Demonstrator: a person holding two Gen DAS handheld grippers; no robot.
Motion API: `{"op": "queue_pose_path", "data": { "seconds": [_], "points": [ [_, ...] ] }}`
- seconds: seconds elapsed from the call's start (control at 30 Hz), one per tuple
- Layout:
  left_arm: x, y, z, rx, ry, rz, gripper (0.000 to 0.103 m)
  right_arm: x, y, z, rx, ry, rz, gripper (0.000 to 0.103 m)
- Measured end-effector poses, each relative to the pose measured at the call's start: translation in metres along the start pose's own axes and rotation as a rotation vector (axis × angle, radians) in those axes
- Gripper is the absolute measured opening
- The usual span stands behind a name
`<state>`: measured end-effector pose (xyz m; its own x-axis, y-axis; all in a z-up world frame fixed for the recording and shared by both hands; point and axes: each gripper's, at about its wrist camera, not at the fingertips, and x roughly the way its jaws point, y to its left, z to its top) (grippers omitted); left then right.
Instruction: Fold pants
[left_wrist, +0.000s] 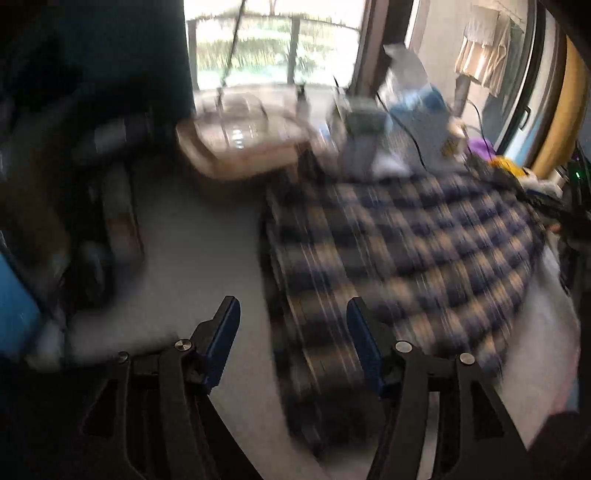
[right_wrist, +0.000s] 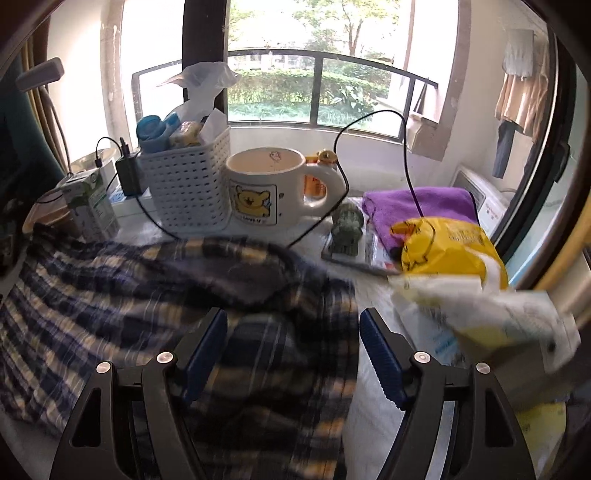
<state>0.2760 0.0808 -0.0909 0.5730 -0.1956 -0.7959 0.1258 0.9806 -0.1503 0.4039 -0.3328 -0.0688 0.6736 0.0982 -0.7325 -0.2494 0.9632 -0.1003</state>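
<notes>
The plaid pants (right_wrist: 155, 295) lie spread across the pale table (left_wrist: 199, 258), navy and tan checks bunched into a rumpled heap under the right wrist camera. From the left wrist view the same pants (left_wrist: 406, 251) stretch away in a long blurred sheet, their near edge running just inside the right blade of the left tongs (left_wrist: 293, 314). Those left tongs are spread wide, blue pads apart, nothing between them but bare table and the cloth's edge. The right tongs (right_wrist: 290, 325) are spread wide too, hanging right above a fold of the plaid; whether the pads touch the cloth, I cannot tell.

Behind the pants stands a big white mug (right_wrist: 269, 188) with a yellow bear on it. Just left of it sits a white basket (right_wrist: 188, 184) stuffed with odds and ends, and a black charger (right_wrist: 129, 173) beside that. A black cable (right_wrist: 373, 118) loops over toward a purple towel (right_wrist: 421, 210). A yellow bag (right_wrist: 447, 251) lies in front of the towel, at the right.
</notes>
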Motion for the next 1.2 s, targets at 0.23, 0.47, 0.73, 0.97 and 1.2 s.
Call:
{"op": "queue_pose_path", "data": {
  "seconds": [0.23, 0.47, 0.73, 0.97, 1.2],
  "points": [
    [0.014, -0.015, -0.034, -0.029, 0.097, -0.054, 0.060, -0.028, 0.003, -0.025, 0.025, 0.001, -0.014, 0.076],
    [0.017, -0.021, -0.037, -0.024, 0.073, -0.010, 0.047, -0.053, -0.008, -0.055, 0.112, -0.003, -0.039, 0.076],
    [0.007, -0.013, -0.038, -0.074, 0.048, -0.016, 0.004, -0.058, -0.018, -0.096, 0.281, 0.037, 0.077, 0.076],
    [-0.008, -0.012, -0.035, -0.084, 0.015, -0.016, 0.004, -0.033, -0.006, -0.108, 0.416, 0.103, 0.253, 0.084],
    [-0.011, -0.015, -0.035, -0.078, 0.017, -0.017, 0.004, -0.012, -0.016, -0.093, 0.555, 0.016, 0.275, 0.062]
  ]
}}
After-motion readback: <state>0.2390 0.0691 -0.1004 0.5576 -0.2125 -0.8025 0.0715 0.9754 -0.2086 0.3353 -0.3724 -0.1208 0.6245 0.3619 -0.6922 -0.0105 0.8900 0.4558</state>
